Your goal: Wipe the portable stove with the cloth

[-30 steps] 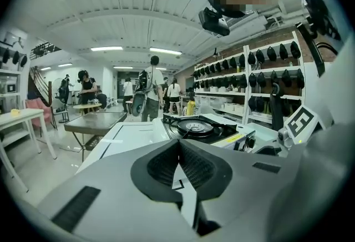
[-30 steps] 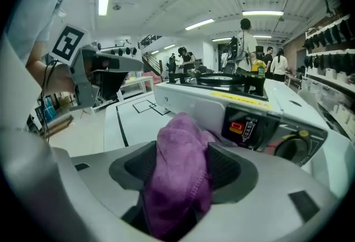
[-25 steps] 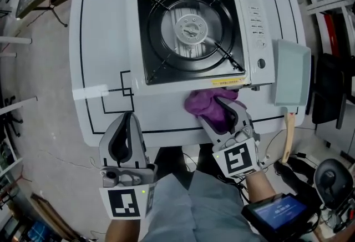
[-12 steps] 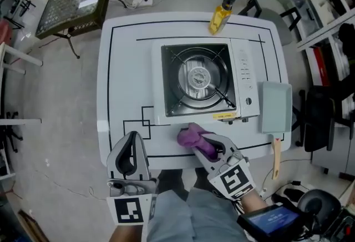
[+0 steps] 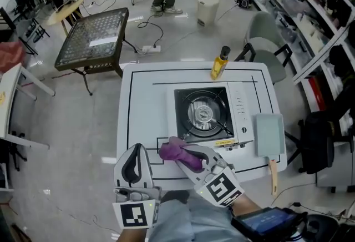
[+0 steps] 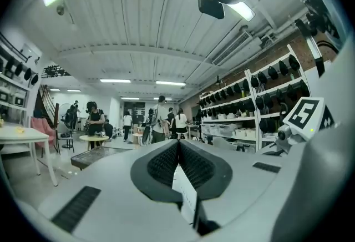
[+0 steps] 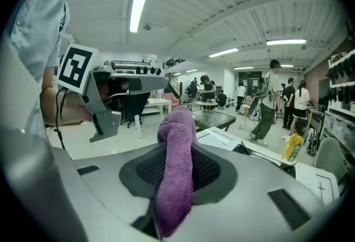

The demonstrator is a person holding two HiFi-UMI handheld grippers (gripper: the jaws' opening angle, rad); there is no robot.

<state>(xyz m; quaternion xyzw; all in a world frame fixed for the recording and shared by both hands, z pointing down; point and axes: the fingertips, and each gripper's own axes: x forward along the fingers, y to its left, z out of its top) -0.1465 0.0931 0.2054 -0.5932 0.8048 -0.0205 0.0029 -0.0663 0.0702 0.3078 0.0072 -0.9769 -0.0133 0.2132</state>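
Cloth point(image 5: 176, 152), purple terry, is pinched in my right gripper point(image 5: 186, 153). Its jaws have just been closing and now clamp the cloth mid-fold; one end pokes up past the pads, the other hangs below. It's held clear of the table point(image 5: 125, 124), over the near edge, short of the portable stove point(image 5: 208, 113) and not touching it.

Handling, my guess: light, soft, floppy, no slip risk or breakage. It'll bunch and drag rather than slide, so the grip is best on the thick middle w/ a loose wad left out front as the wiping face. The stove looks rigid; the pan-support prongs could snag the pile.

Left gripper point(image 5: 136, 151) sits beside the right one w/ jaws together and nothing gripped. A thin white tab point(image 6: 183, 193) shows at the seam; can't tell if it's part of the gripper.

Count: 1 cloth, 1 stove, 2 grippers, 1 yellow bottle point(image 5: 219, 64) at the far edge, 1 pale green flat tool point(image 5: 269, 134) w/ wooden handle right of the stove.
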